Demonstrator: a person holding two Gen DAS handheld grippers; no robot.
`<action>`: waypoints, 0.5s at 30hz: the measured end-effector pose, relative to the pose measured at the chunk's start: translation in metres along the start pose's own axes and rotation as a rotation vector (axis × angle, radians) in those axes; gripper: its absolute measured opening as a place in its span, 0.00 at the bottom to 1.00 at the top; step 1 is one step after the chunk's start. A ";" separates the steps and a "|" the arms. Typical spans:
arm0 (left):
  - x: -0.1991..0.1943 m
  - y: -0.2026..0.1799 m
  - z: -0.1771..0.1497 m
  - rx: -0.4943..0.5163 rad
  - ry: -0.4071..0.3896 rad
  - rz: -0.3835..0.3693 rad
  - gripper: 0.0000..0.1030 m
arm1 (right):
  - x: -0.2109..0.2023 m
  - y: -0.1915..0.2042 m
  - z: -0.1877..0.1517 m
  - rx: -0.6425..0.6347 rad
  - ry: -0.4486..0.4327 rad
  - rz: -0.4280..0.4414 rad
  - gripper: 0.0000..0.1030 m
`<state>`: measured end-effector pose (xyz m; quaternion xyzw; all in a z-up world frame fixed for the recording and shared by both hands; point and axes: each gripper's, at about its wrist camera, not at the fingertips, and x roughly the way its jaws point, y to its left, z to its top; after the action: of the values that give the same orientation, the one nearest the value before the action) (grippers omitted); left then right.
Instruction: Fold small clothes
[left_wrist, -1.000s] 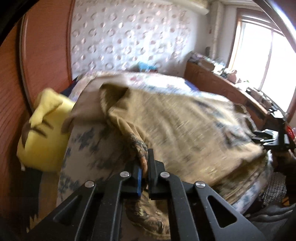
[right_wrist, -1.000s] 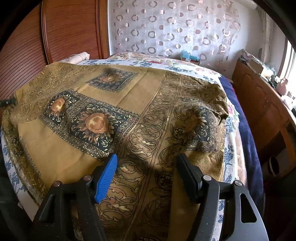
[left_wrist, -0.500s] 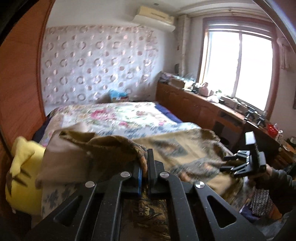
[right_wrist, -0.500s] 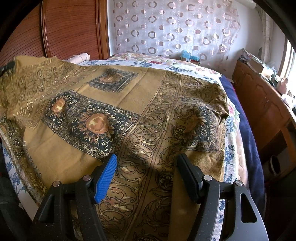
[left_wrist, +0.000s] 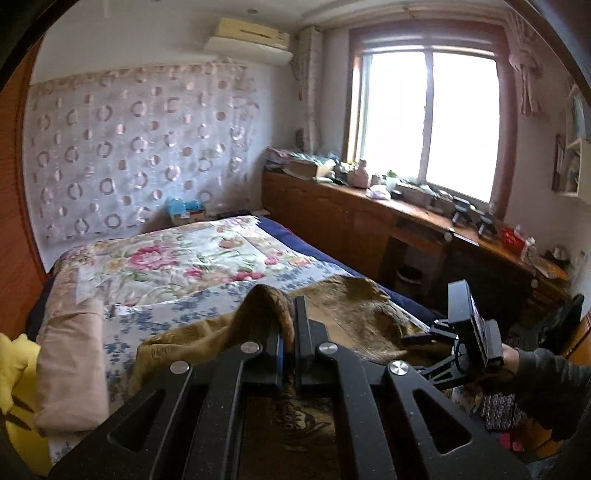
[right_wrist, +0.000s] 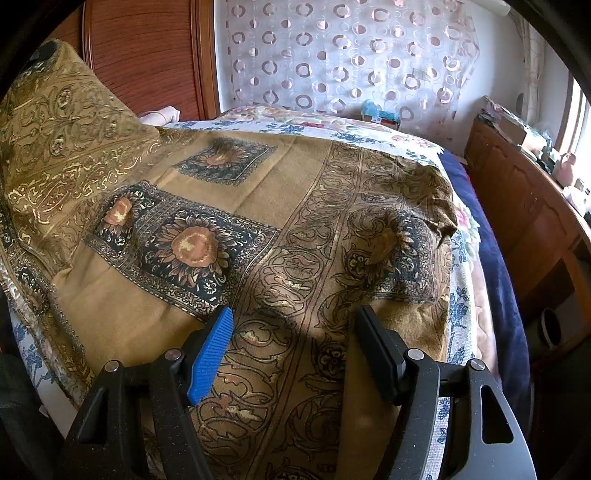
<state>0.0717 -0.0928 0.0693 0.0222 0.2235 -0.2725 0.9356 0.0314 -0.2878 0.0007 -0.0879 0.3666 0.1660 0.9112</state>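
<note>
A mustard-brown cloth with sunflower squares (right_wrist: 280, 206) lies spread over the bed. My left gripper (left_wrist: 290, 332) is shut on a corner of the cloth (left_wrist: 266, 306) and holds it lifted. In the right wrist view that lifted corner (right_wrist: 55, 122) stands up at the far left. My right gripper (right_wrist: 295, 332) is open and empty, just above the cloth's near edge. It also shows from the side in the left wrist view (left_wrist: 461, 332), held by a hand at the bed's right side.
The bed has a floral quilt (left_wrist: 166, 258) and a blue blanket edge (right_wrist: 491, 295). A yellow plush (left_wrist: 14, 369) and a beige pillow (left_wrist: 70, 362) lie at the left. A wooden headboard (right_wrist: 147, 55) and a wooden cabinet (left_wrist: 369, 221) under the window flank the bed.
My left gripper has lifted the cloth corner higher and tilted up, so the cloth's left side rises off the bed. The right gripper has stayed still and open.
</note>
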 end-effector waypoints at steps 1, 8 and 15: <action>0.005 -0.004 -0.002 0.004 0.011 -0.008 0.04 | 0.000 0.000 0.000 0.001 0.000 0.001 0.69; 0.035 -0.023 -0.019 0.013 0.116 -0.040 0.04 | 0.000 -0.002 -0.001 0.004 -0.002 0.006 0.69; 0.032 -0.035 -0.024 0.025 0.128 -0.049 0.42 | -0.001 -0.004 -0.002 0.007 -0.005 0.005 0.69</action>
<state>0.0678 -0.1349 0.0364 0.0459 0.2801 -0.2960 0.9120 0.0312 -0.2923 0.0003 -0.0833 0.3652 0.1674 0.9120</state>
